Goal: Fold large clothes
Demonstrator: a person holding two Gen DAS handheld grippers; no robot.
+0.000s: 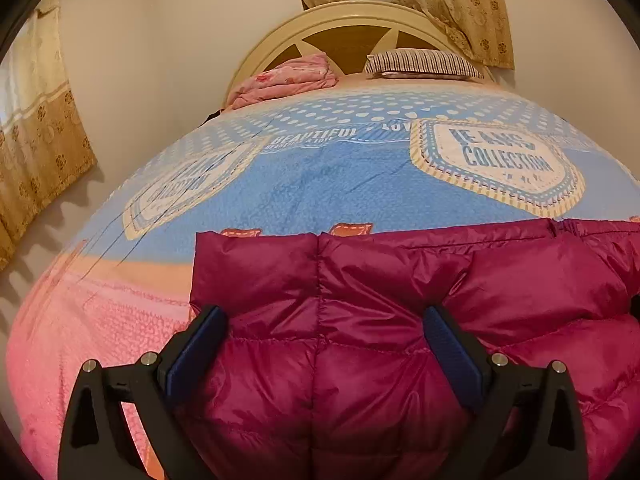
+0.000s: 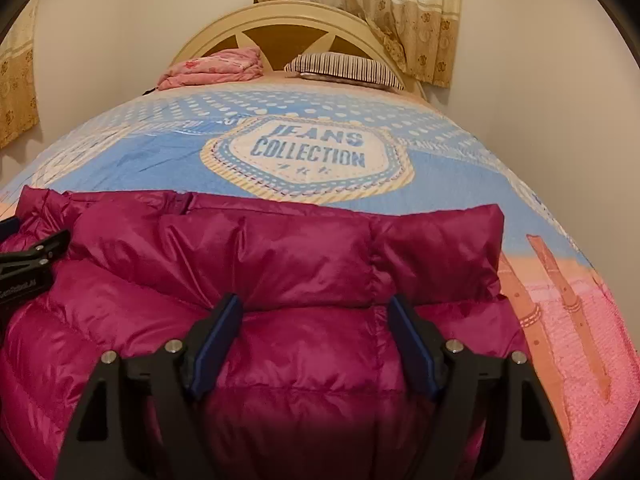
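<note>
A: Left wrist view first. Where is the jacket [image 1: 380, 340]?

B: It lies puffed up on the bedspread [image 1: 320, 184], at the end far from the headboard [image 1: 344, 28]. The top layer is already doubled over, its fold edge facing the headboard. The left gripper [image 1: 326, 354] hangs over it with its fingers spread wide and nothing clamped between them; the quilted cloth only shows through the gap.

A: And the right wrist view?

B: Same jacket [image 2: 300, 264], same end of the bedspread [image 2: 308, 152], well short of the headboard [image 2: 280, 20] and the striped pillow [image 2: 344, 66]. The right gripper [image 2: 316, 350] is released too, both pads clear of the cloth. The other gripper peeks in at the left edge, over the jacket.

A: What could go wrong from here?

B: I'd say the down filling. With neither gripper pinching it, the folded layer may spring back and open. The shell looks slick, so a shallow bite might slip off, or catch only the top layer and drag the fold crooked.
</note>
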